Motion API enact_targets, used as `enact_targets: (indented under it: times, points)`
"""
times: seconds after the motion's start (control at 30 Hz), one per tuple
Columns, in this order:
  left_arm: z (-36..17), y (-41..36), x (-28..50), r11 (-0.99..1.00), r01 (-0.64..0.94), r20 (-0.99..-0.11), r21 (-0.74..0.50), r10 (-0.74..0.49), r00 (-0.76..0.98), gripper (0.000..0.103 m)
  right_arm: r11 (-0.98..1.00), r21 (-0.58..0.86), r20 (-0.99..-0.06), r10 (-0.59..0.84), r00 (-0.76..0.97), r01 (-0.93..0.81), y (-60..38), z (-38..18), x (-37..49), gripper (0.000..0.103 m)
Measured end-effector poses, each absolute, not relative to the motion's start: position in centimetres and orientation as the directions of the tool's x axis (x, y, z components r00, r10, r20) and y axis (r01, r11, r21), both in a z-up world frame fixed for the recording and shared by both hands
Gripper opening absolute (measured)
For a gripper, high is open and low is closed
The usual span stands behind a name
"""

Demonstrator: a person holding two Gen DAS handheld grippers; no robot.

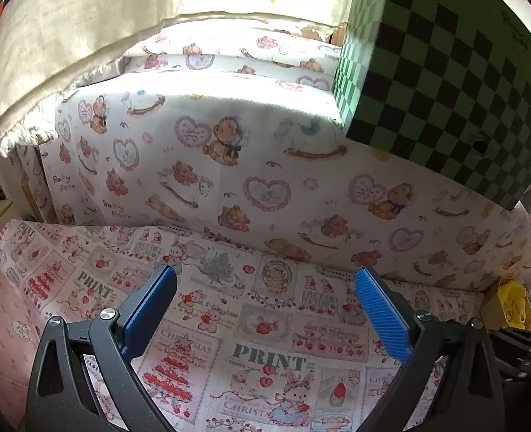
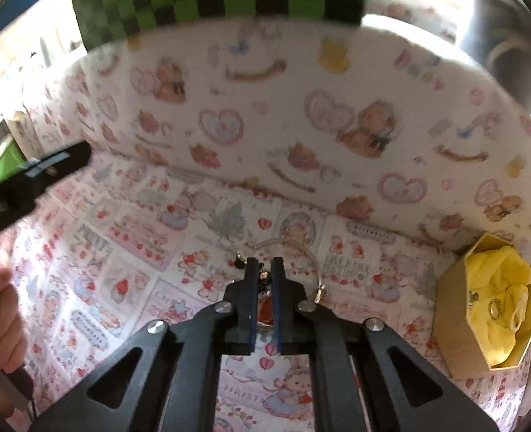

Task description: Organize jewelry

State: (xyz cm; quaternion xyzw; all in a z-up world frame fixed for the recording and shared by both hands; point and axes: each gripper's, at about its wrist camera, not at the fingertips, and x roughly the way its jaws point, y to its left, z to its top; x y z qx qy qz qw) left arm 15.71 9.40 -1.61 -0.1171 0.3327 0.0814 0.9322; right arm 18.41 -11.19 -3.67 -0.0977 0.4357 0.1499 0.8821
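1. The right gripper [image 2: 264, 270] has its jaws drawn almost together, pinching a small piece of jewelry [image 2: 264, 276] with a silvery top and a red part below; motion blur hides what kind it is.
2. Just past the fingertips, a thin clear bangle [image 2: 310, 252] with small metal fittings lies on the printed cloth [image 2: 128, 237], toward the back edge.
3. The left gripper [image 1: 265, 288] hangs over the same cloth with its jaws spread wide and nothing between the blue pads [image 1: 382, 315].
4. Writing on the cloth reads "PRINT" twice in the left wrist view, along with "CHRISTMAS" in parts; the rest is too small to read.
5. Behind the cloth rises a padded wall [image 1: 229, 165] printed with bears and hearts, marked "Baby Bear" near its left end.
6. At the right edge of the cloth sits an octagonal gold box [image 2: 456, 327] lined with yellow tissue, with a ring [image 2: 495, 309] and another small metal piece inside.
7. A green-and-black checkered box [image 1: 445, 82] stands on top of the padded wall.
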Motion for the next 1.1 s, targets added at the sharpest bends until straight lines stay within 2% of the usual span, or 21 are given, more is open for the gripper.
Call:
enact_targets:
  times: [0.2,0.4,0.5,0.57,0.7,0.87,0.9,1.0,1.1]
  points:
    - [-0.8,7.9,14.8,0.971,-0.195,-0.61,-0.136,0.073,0.789,0.099,0.924,0.012,-0.715,0.275,0.643,-0.382,-14.4,-0.5,15.9,0.006]
    - [-0.7,5.8,14.5,0.984,-0.148,-0.602,-0.096,0.061,0.796,0.099,0.908,0.155,-0.703,0.378,0.603,-0.388,-18.6,0.0,14.4,0.006]
    - [-0.9,5.2,14.6,0.987,-0.127,-0.611,-0.103,0.038,0.791,0.098,0.912,0.154,-0.688,0.375,0.621,-0.38,-20.2,-0.5,13.6,0.006]
    - [-1.0,4.9,14.6,0.987,-0.121,-0.612,-0.107,0.03,0.79,0.098,0.927,0.121,-0.713,0.33,0.618,-0.356,-20.3,-2.0,13.9,0.006]
    - [-1.1,4.7,14.8,0.988,-0.126,-0.611,-0.086,0.047,0.79,0.097,0.934,0.153,-0.756,0.321,0.571,-0.323,-21.3,-4.3,15.1,0.006]
    - [-1.5,5.2,15.0,0.986,-0.141,-0.619,-0.093,0.053,0.784,0.096,0.943,0.132,-0.738,0.299,0.605,-0.306,-21.2,-4.5,15.5,0.006]
    - [-1.5,5.4,15.0,0.985,-0.143,-0.62,-0.101,0.05,0.783,0.096,0.942,0.137,-0.734,0.303,0.607,-0.305,-21.2,-4.5,15.6,0.007]
    - [-1.5,5.9,14.9,0.981,-0.152,-0.619,-0.12,0.046,0.784,0.096,0.946,0.139,-0.726,0.299,0.62,-0.294,-22.0,-4.3,15.7,0.018]
    - [-1.5,6.2,14.9,0.98,-0.16,-0.616,-0.117,0.054,0.786,0.096,0.949,0.126,-0.729,0.287,0.621,-0.289,-22.3,-4.2,15.6,0.019]
